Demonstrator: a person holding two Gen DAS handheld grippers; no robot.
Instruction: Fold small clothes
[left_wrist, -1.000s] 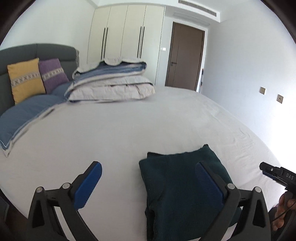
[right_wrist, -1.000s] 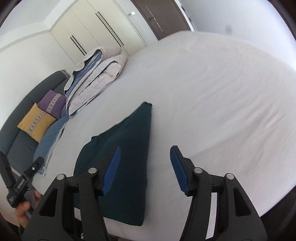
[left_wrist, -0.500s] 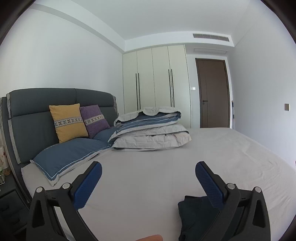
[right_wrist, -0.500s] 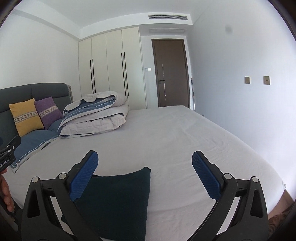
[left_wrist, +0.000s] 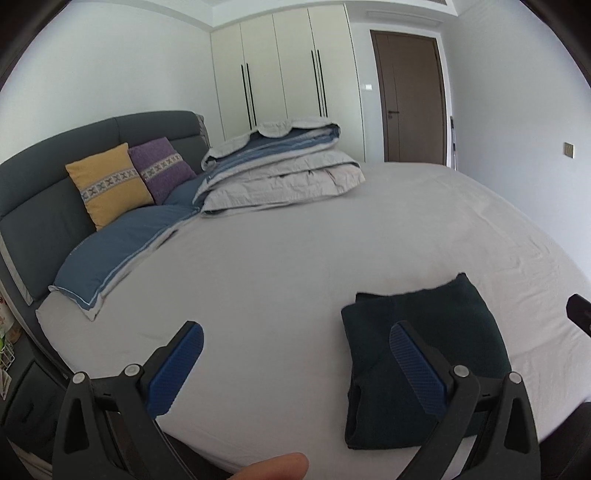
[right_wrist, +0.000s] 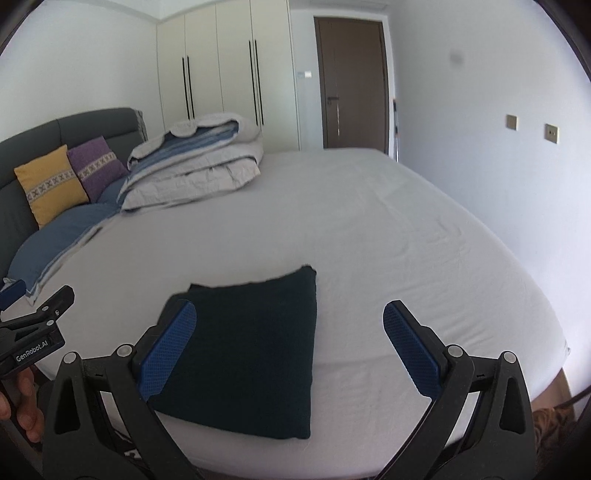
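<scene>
A dark green garment (left_wrist: 428, 347) lies folded into a flat rectangle on the white bed sheet near the front edge; it also shows in the right wrist view (right_wrist: 255, 350). My left gripper (left_wrist: 295, 363) is open and empty, held above the bed to the left of the garment, its right finger over the garment's left part. My right gripper (right_wrist: 290, 345) is open and empty above the garment's right edge. The left gripper's body (right_wrist: 33, 332) shows at the left edge of the right wrist view.
A folded grey and blue duvet (left_wrist: 280, 166) lies at the far side of the bed (left_wrist: 295, 258). A blue pillow (left_wrist: 122, 243), yellow cushion (left_wrist: 107, 184) and purple cushion (left_wrist: 159, 168) rest by the grey headboard (left_wrist: 44, 192). Wardrobes (left_wrist: 291, 70) and a brown door (left_wrist: 410, 96) stand behind.
Both grippers tipped up toward the room half a second ago and have tilted back down over the bed. The right gripper has opened wider than a second ago. The garment has not moved.
</scene>
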